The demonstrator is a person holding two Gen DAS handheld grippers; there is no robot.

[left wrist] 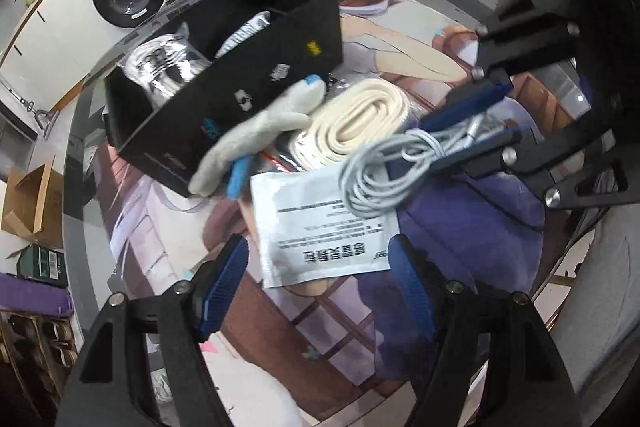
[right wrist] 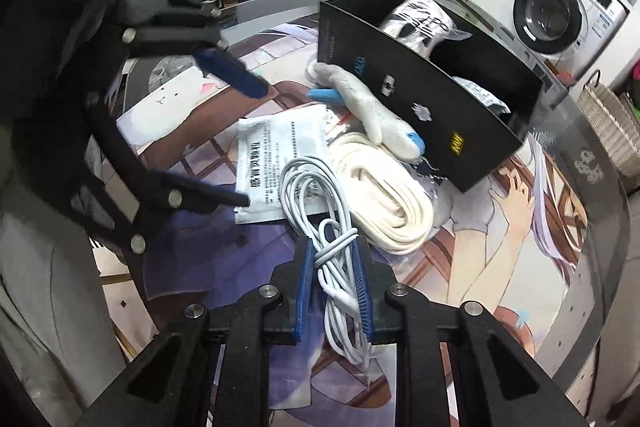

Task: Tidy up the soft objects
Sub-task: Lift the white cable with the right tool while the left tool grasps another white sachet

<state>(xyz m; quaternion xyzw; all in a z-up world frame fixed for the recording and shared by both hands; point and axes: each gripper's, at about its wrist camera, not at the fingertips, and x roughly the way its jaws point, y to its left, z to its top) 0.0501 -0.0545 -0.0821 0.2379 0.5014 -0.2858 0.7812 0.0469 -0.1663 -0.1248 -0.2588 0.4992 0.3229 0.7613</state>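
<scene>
- Right gripper (right wrist: 331,255) up close: jaws clamped on the coiled white charging cable (right wrist: 316,195), its loops hanging over the table's printed mat (right wrist: 500,267).
- Left gripper (left wrist: 320,281) hovers with jaws apart above the white printed paper sachet (left wrist: 320,227), gripping nothing.
- Cream coiled rope (right wrist: 384,203) lies beside the cable.
- Grey plush toy with blue tips (right wrist: 368,103) leans against the black cardboard box (right wrist: 420,95).

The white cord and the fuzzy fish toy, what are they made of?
White cord: probably rubbery plastic; smooth, slightly shiny, bends in loose loops in the right gripper. Fish toy: looks like soft grey plush fabric, fuzzy and matte, with blue fins.
</scene>
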